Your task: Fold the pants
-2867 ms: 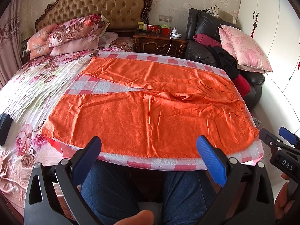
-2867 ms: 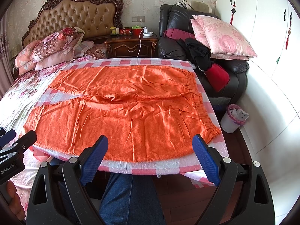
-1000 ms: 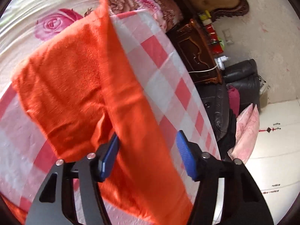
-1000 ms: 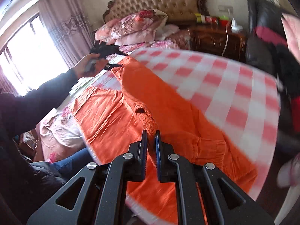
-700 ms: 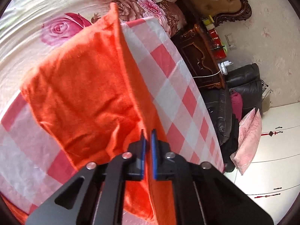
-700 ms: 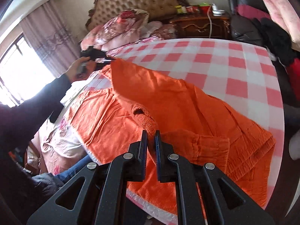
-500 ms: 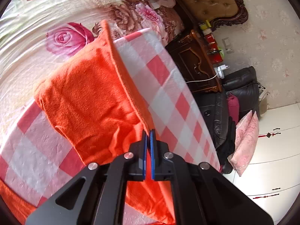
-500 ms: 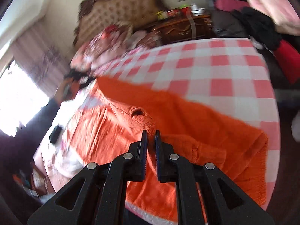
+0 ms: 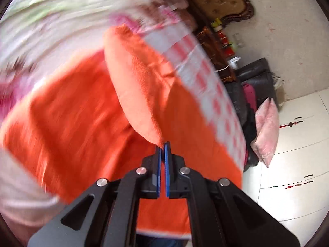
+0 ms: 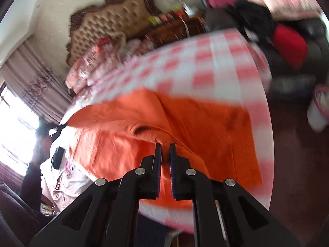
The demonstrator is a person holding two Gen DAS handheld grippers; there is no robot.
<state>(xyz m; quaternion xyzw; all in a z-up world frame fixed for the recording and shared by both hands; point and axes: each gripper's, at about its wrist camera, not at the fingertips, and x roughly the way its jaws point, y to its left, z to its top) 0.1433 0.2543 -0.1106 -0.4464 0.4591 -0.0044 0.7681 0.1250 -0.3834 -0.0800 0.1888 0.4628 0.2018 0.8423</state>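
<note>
Above the checkered cloth (image 9: 205,70), both claws, left claw (image 9: 162,147) and right claw (image 10: 165,147), pinch pants (image 9: 82,111) edges.

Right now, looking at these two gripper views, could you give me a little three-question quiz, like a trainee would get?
1. True or false: the left gripper is shut on cloth of the orange pants.
2. Multiple choice: what lies directly under the pants? A) bare wood B) a pink-and-white checked cloth C) a black sofa
3. Fill in: the right gripper pinches a raised ____ of the pants.

Key:
1. True; the blue pads are closed on the tip of a lifted flap.
2. B
3. Fold, or ridge; the fabric is bunched up between its closed jaws.
</note>
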